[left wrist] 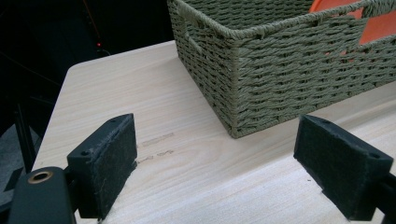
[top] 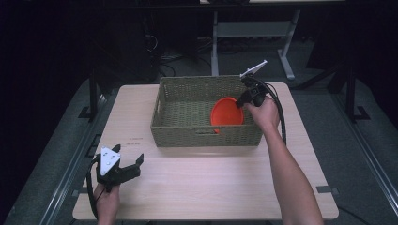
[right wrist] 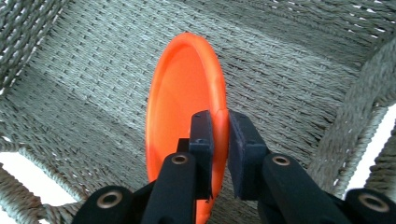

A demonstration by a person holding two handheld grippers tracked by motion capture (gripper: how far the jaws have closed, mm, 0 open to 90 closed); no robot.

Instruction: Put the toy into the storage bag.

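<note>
The surface, a pale wood-grain top, is occupying the centre and lower half of the high view, with dark floor and furniture legs lying beyond it in the upper part of the frame.

The woven basket, olive-green and rectangular with handle slots in its walls, is sitting on the surface just above the middle of the high view. In the left gripper view its near corner is filling the upper right of the frame.

The orange plate is standing on edge inside the basket, in its right half, leaning toward the near wall. In the right gripper view it is rising through the centre of the frame against the woven floor, and in the left gripper view a patch of orange is showing through the handle slot at upper right.

The right claw is reaching over the basket's right rim from the person's right hand. Its jaws are pinching the plate's rim, one on each face.

The left claw is resting at the lower left of the high view, held by the left hand. Its jaws are standing wide apart with nothing between them, above bare surface.
</note>
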